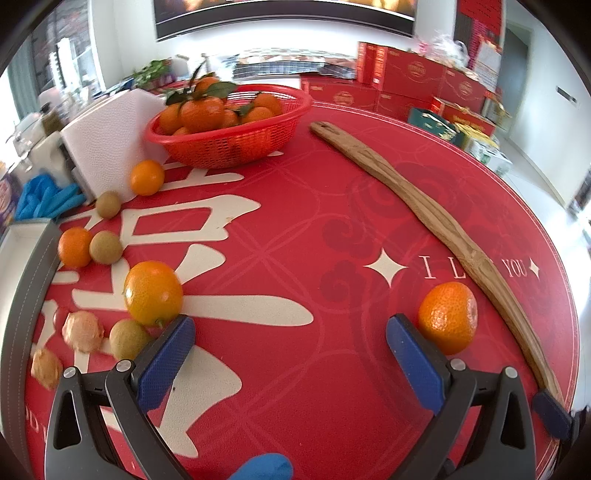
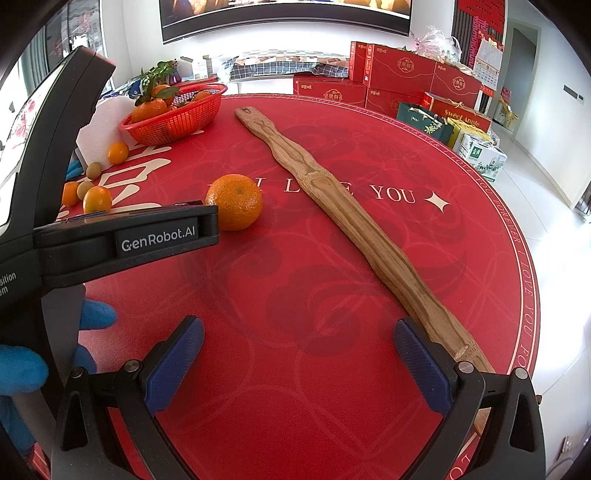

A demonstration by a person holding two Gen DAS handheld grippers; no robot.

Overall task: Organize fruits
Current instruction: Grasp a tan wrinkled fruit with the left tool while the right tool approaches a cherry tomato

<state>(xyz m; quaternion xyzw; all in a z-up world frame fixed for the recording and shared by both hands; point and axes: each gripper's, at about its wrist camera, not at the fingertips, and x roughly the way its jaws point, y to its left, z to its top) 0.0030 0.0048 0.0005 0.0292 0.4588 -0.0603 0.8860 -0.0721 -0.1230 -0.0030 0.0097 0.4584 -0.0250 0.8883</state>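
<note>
Loose tangerine (image 1: 448, 317) sits on the red round table (image 1: 295, 229), bright orange, dimpled peel, slightly flattened, just beside the left gripper's (image 1: 290, 343) right fingertip and near the long wooden stick (image 1: 436, 221); from the right wrist view it lies left of the stick, past the end of the left gripper body. Left gripper wide open, nothing between the blue pads (image 1: 166, 365). Right gripper (image 2: 297, 350) also wide open, empty, its right finger just beside the stick's near end. Red mesh basket (image 1: 236, 144) at the far left of the table holds a pile of tangerines with green leaves (image 1: 218, 88). More loose fruit along the left edge: smooth small oranges (image 1: 153, 291), dull tan-green round fruits (image 1: 106, 246), and a couple of peel-like pieces (image 1: 82, 331), hard to tell exactly. White paper towel roll (image 1: 107, 144) stands just beside the basket. Grey-edged box (image 1: 26, 280) at far left, partly cut off. Blue gloves (image 1: 48, 199) lie past it. Table cover is red with big cream characters, cloud swirls, a star and "I LOVE YOU" lettering (image 2: 393, 194); rim text repeats "I LOVE YOU FOREVER". Room: white walls, dark screen (image 2: 288, 18) on the wall, stacked red gift boxes (image 2: 402, 70), one box reads "Sweet Apple" (image 2: 461, 115). Left gripper body reads "GenRobot.AI" (image 2: 159, 239). Blue-gloved hand (image 2: 22, 369) at lower left of the right wrist view.
</note>
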